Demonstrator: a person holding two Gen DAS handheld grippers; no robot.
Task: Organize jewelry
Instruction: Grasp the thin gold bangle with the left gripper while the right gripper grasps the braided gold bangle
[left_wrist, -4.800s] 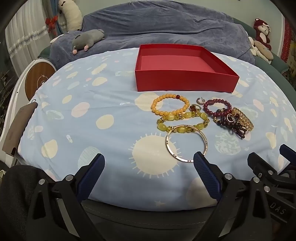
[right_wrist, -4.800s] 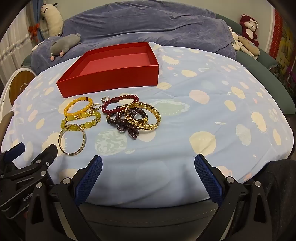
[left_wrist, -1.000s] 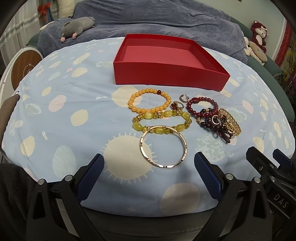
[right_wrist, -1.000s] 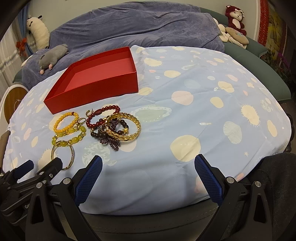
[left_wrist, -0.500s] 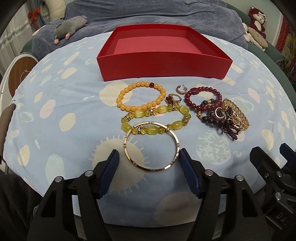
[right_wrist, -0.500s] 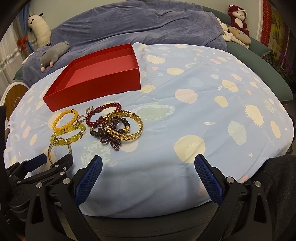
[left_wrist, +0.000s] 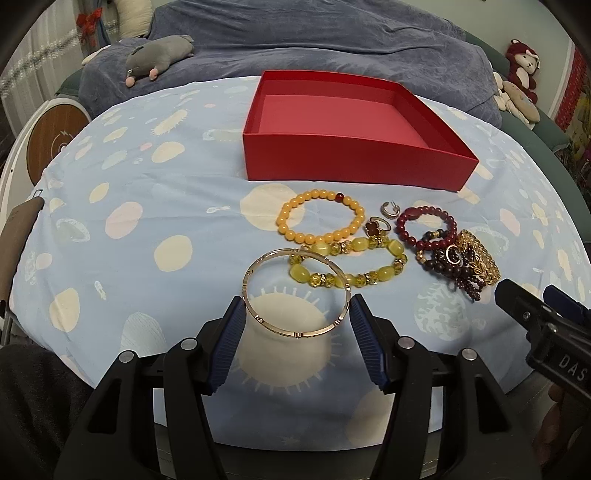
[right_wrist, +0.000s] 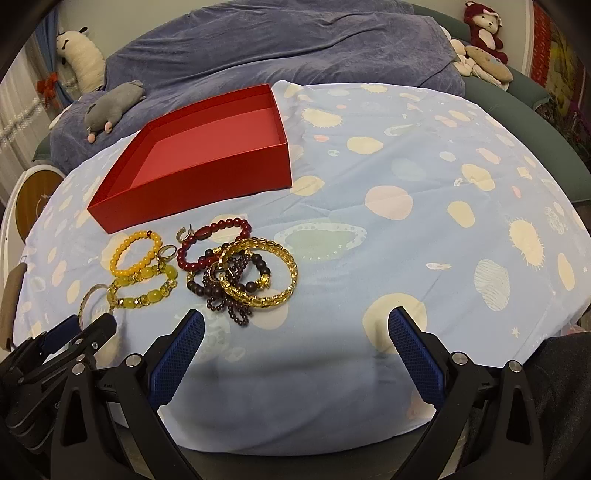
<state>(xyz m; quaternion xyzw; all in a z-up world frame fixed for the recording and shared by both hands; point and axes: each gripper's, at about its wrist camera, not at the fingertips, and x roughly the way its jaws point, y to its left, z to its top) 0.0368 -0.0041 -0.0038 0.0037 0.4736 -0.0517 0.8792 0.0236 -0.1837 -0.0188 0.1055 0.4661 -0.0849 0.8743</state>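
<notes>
Bangle (left_wrist: 295, 293) clamped between left tool (left_wrist: 295, 317) pads, far rim tilted over green bead bracelet (left_wrist: 351, 266) | right tool (right_wrist: 295, 339) spread wide, nothing between pads, over bare cloth at 5 o'clock of jewelry pile (right_wrist: 240, 273) | red box (left_wrist: 351, 129) at 12 o'clock of pile, nothing inside; tabletop (right_wrist: 406, 206) under spotted blue cloth

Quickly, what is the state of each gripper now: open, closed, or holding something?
Left gripper: closed on the thin metal bangle, one pad on each side.
Right gripper: open, holding nothing.
</notes>
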